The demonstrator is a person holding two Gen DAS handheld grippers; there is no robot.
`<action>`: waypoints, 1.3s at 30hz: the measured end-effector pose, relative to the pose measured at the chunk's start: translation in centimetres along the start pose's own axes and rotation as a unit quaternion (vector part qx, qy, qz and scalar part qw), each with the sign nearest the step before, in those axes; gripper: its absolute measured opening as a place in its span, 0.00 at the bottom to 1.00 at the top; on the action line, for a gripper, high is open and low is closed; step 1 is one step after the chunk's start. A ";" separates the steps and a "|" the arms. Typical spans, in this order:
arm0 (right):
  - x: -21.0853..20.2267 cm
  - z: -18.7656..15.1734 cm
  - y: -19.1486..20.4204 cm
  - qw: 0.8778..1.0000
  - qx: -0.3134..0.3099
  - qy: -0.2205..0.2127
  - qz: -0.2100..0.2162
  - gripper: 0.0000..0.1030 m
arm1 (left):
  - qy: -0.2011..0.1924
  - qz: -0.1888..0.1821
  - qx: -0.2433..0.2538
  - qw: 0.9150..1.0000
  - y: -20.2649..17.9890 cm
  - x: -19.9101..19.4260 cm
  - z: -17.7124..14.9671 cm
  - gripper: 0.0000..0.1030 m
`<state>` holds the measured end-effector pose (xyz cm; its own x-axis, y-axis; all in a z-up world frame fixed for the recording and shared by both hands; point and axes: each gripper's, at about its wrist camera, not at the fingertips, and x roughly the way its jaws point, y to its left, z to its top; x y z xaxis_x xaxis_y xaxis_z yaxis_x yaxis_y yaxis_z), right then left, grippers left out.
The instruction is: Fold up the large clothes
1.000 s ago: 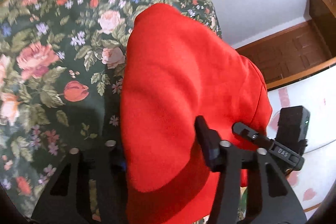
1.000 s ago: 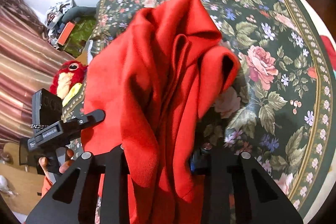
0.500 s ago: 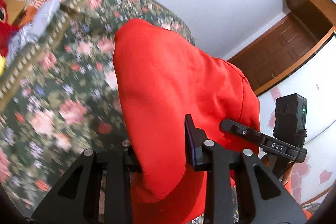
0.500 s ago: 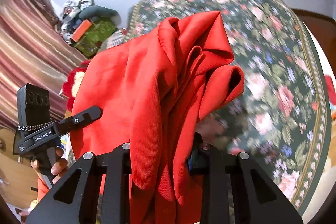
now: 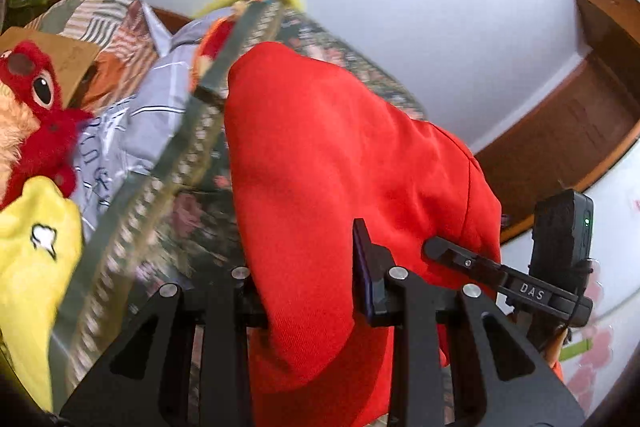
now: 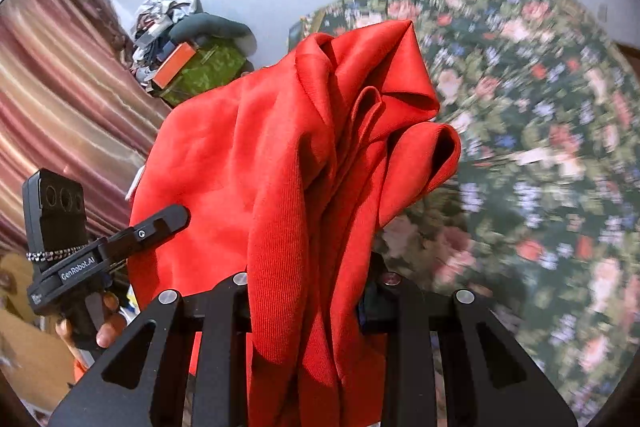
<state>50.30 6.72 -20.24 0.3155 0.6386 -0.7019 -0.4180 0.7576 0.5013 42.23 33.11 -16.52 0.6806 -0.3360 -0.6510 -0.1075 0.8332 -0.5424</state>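
Note:
A large red garment (image 5: pixel 328 163) hangs bunched between both grippers, lifted off the floral bedspread (image 6: pixel 540 155). My left gripper (image 5: pixel 308 291) is shut on one edge of the red garment, which drapes over its fingers. My right gripper (image 6: pixel 308 287) is shut on another edge, where the red garment (image 6: pixel 304 147) shows folds and a loose flap. Each gripper shows in the other's view: the right one (image 5: pixel 520 287) at the right, the left one (image 6: pixel 100 255) at the left.
A red plush toy (image 5: pixel 36 123) and a yellow plush (image 5: pixel 32 267) lie left of the bed, with a striped grey cloth (image 5: pixel 132 115). A curtain (image 6: pixel 52 115) and piled clutter (image 6: pixel 188 55) stand at the left. A wooden door (image 5: pixel 568 131) is at the right.
Both grippers have risen and tilted up with the red garment; the bedspread has dropped lower in view and the wall, toys and clutter have come into sight.

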 end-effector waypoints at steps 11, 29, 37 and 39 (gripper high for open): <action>11.4 -2.1 -5.0 0.996 0.044 0.069 -0.036 0.30 | 0.074 0.103 -0.028 0.991 9.3 10.0 -1.9 0.40; 5.4 -8.3 -4.3 0.970 -0.122 0.098 -0.184 0.70 | 0.053 0.186 0.060 0.979 8.0 3.5 -11.4 0.82; 2.3 -9.4 -2.8 0.961 -0.138 0.083 -0.224 0.70 | 0.057 0.292 0.153 0.942 4.2 2.7 -14.8 0.82; 1.0 -9.5 -2.1 0.964 -0.133 0.076 -0.217 0.70 | 0.053 0.289 0.160 0.942 3.2 1.6 -15.2 0.82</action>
<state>43.43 4.54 -26.80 0.3903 0.2259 -0.8926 -0.4842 0.8749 0.0097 31.99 28.58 -27.38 0.4975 0.1863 -0.8472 -0.2026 0.9746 0.0953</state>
